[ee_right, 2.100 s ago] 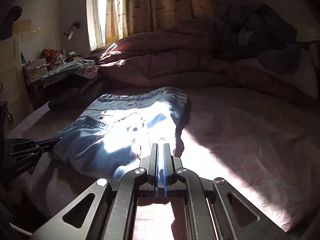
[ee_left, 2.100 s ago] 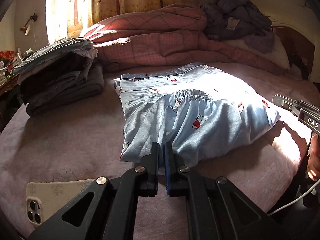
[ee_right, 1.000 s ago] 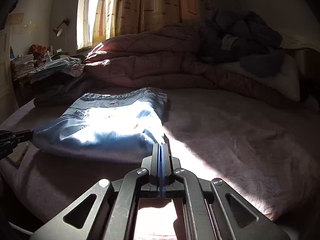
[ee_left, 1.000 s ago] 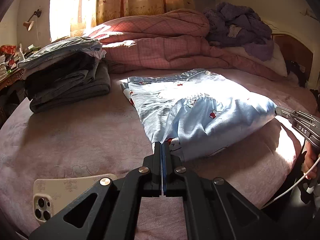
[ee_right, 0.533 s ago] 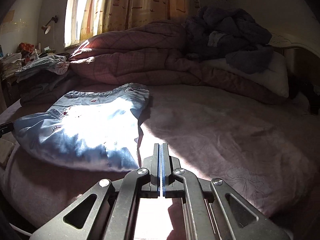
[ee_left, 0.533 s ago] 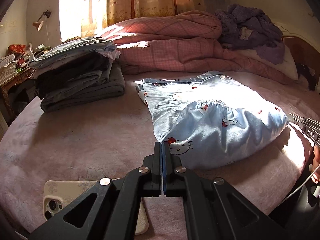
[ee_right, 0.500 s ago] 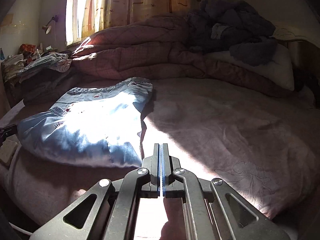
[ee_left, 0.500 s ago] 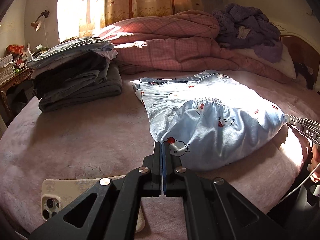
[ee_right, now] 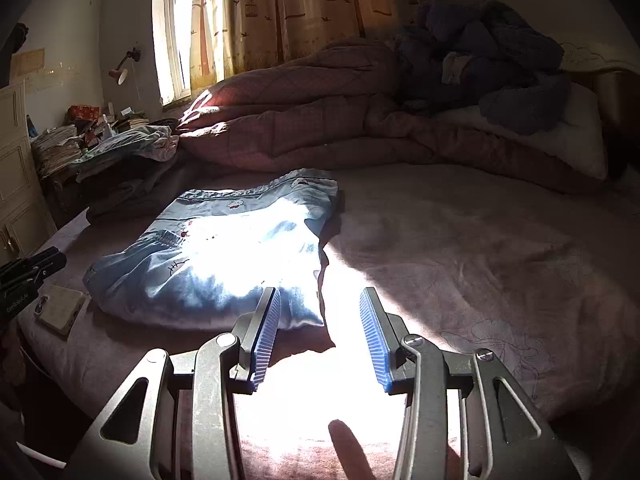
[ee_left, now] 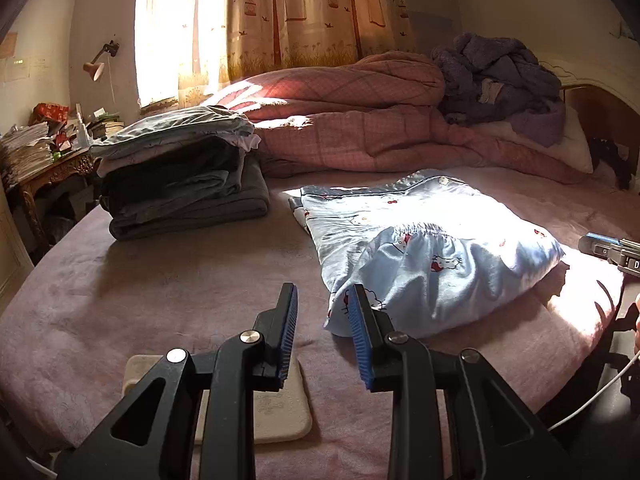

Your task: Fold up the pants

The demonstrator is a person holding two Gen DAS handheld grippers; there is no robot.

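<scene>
The light blue pants (ee_left: 432,248) with a cartoon cat print lie folded into a puffy rectangle on the pink bed cover (ee_left: 160,280). My left gripper (ee_left: 325,304) hovers just in front of their near left corner; its jaws are opening and nothing is between them. In the right wrist view the same pants (ee_right: 224,256) lie ahead and to the left. My right gripper (ee_right: 320,300) stands off their near right corner, jaws opening, with only sunlit cover between the blue pads. The right gripper's tip (ee_left: 608,246) shows at the left view's right edge.
A stack of folded dark clothes (ee_left: 180,176) sits at the bed's left. A phone in a pale case (ee_left: 276,408) lies under my left gripper. A bunched pink quilt (ee_left: 352,120) and a purple blanket (ee_left: 500,76) fill the far side. A cluttered desk (ee_left: 36,148) stands at left.
Both grippers were shut at the pants' near edge and have let go, with their jaws now apart. Both have drawn back slightly from the pants, which stay folded on the bed.
</scene>
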